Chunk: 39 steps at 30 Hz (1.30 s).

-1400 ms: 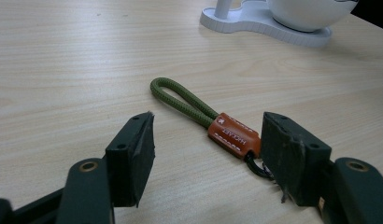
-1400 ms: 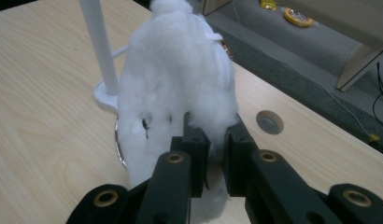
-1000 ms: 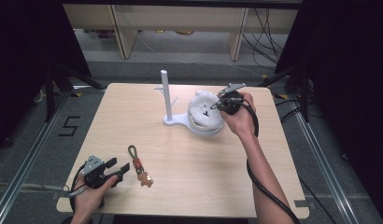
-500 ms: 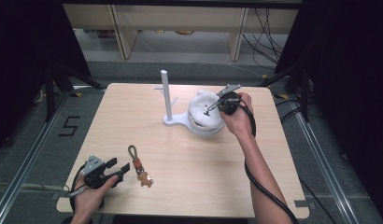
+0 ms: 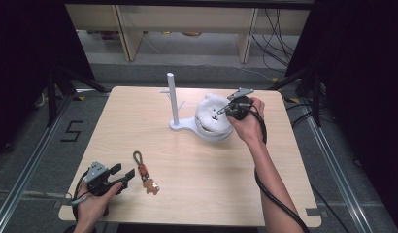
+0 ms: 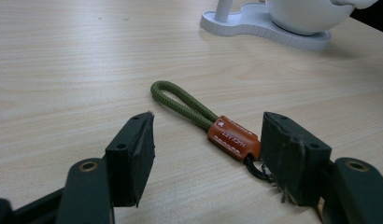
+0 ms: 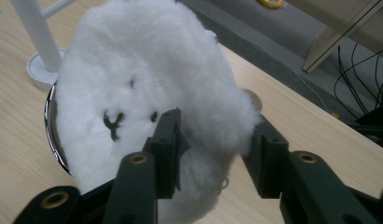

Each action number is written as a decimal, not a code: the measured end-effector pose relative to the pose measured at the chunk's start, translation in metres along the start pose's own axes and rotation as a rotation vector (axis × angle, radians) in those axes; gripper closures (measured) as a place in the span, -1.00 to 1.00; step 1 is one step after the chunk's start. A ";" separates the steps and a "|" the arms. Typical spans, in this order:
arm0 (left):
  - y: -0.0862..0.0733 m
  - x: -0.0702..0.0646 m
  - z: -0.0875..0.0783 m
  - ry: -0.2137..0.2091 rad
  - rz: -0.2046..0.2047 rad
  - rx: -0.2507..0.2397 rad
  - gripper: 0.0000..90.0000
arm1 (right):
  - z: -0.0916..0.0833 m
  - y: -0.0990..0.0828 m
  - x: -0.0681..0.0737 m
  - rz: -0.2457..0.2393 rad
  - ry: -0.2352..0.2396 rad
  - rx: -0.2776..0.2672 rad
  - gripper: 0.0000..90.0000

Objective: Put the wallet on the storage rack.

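Item: white plush toy (image 5: 212, 116), seated in the bowl of a white stand (image 5: 180, 125) on the counter (image 5: 202, 194), far side. Your right gripper (image 5: 226, 108) sits at the toy's 3 o'clock; its jaws have just been opening, half spread, plush fur between them. Your left gripper (image 5: 122, 175): jaws wide, empty; keychain strap (image 6: 199, 119) at their 12 o'clock.

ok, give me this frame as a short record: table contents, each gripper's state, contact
surface: wooden table
plush: white fluffy toy with dark stitched face, resting in a bowl on the white stand
post: white upright rod on the stand
keychain: green cord loop, orange tab, flat on the table
left gripper: open, beside the keychain, jaws either side of the tab, not pressing
right gripper: jaws have just been opening, plush edge between them, not clamped
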<state>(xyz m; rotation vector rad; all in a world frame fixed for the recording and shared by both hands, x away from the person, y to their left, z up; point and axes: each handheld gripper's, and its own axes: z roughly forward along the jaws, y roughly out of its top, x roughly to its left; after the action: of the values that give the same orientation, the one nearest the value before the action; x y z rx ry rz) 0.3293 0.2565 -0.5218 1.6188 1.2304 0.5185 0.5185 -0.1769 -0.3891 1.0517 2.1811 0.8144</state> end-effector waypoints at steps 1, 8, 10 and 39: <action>0.000 0.000 0.000 -0.003 0.003 -0.003 -0.23 | -0.002 0.000 0.000 0.009 -0.006 0.000 0.25; 0.000 -0.001 0.000 -0.010 0.022 -0.010 -0.23 | -0.009 0.000 -0.001 0.032 0.011 -0.033 0.08; 0.000 -0.002 0.000 -0.007 0.025 -0.009 -0.23 | -0.013 0.000 -0.001 0.046 -0.010 -0.030 0.06; 0.017 -0.014 0.005 -0.035 0.067 0.012 -0.24 | -0.061 -0.107 0.011 0.324 0.144 0.069 0.09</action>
<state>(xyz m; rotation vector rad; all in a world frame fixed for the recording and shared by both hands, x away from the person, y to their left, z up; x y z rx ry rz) 0.3360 0.2424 -0.5054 1.6770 1.1588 0.5231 0.4196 -0.2384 -0.4301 1.4467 2.2001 0.9899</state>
